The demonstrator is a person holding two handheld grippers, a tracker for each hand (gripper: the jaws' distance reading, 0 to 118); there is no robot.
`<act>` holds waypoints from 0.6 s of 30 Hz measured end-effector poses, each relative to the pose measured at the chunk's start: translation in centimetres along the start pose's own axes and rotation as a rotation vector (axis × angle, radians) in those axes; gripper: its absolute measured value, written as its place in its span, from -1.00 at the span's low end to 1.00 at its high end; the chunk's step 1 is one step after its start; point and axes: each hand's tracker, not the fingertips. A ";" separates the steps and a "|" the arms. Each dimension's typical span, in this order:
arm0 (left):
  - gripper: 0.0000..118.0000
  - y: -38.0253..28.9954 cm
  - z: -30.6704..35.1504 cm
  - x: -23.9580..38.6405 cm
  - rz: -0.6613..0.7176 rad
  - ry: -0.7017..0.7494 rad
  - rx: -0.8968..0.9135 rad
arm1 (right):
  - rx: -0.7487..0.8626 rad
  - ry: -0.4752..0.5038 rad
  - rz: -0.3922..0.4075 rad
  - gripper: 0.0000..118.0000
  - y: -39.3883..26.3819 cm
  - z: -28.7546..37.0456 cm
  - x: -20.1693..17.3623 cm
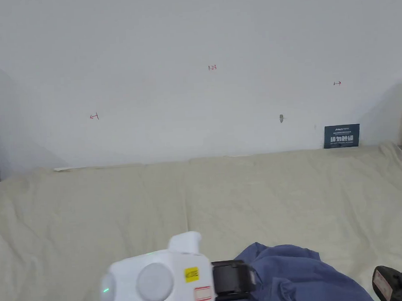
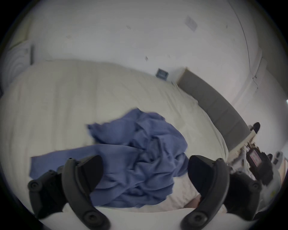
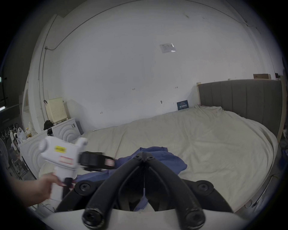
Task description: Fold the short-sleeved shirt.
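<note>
Blue shirt crumpled on bed, left claw wide open, right claw closed, empty.

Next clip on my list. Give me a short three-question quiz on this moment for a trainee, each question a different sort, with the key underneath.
1. True or false: the blue shirt lies flat and spread out on the bed.
2. Multiple choice: the left gripper has its jaws A) closed on the shirt, B) apart with nothing pinched between them, C) closed on the bed cover.
3. Fill in: in the right gripper view, the right gripper has its jaw tips ____ in front of the shirt.

Key
1. False: it is a crumpled heap.
2. B
3. Together. Whether any cloth is caught between them cannot be told.
</note>
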 end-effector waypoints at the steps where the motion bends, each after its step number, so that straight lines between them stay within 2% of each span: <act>1: 0.75 -0.8 2.0 -0.9 -0.005 0.025 0.057 | 0.007 -0.004 0.010 -1.00 -0.1 -0.1 0.1; 2: 0.54 -1.7 3.4 -1.7 -0.020 0.052 0.103 | 0.013 -0.006 0.018 -1.00 -0.3 -0.2 0.2; 3: 0.18 -2.7 4.7 -2.4 -0.053 0.078 0.157 | 0.019 -0.005 0.025 -1.00 -0.6 -0.3 0.4; 4: -0.72 -3.8 5.6 -3.4 -0.087 0.114 0.163 | 0.026 -0.004 0.030 -1.00 -1.0 -0.5 0.6; 5: -1.00 -4.9 6.0 -4.0 -0.092 0.150 0.132 | 0.029 -0.008 0.035 -1.00 -1.3 -0.6 0.7; 6: -1.00 -6.3 6.6 -5.0 -0.063 0.215 0.180 | 0.034 -0.012 0.040 -1.00 -1.6 -0.7 0.8; 8: -1.00 -8.5 8.4 -6.8 0.041 0.172 0.242 | 0.033 -0.027 0.052 -1.00 -2.1 -1.0 1.0; 9: -1.00 -9.7 9.2 -7.4 0.083 0.203 0.293 | 0.027 -0.034 0.058 -1.00 -2.3 -1.1 1.0; 11: -1.00 -11.4 10.2 -7.9 0.091 0.324 0.357 | 0.015 -0.041 0.060 -1.00 -2.5 -1.3 1.1; 13: -1.00 -11.9 11.4 -8.2 0.088 0.378 0.400 | 0.009 -0.040 0.051 -1.00 -2.6 -1.3 1.1; 16: -1.00 -11.4 11.0 -8.5 0.047 0.533 0.325 | 0.004 -0.032 0.045 -1.00 -2.5 -1.5 0.9; 18: -1.00 -11.5 11.1 -9.3 0.056 0.526 0.327 | 0.002 -0.026 0.055 -1.00 -2.5 -1.7 0.5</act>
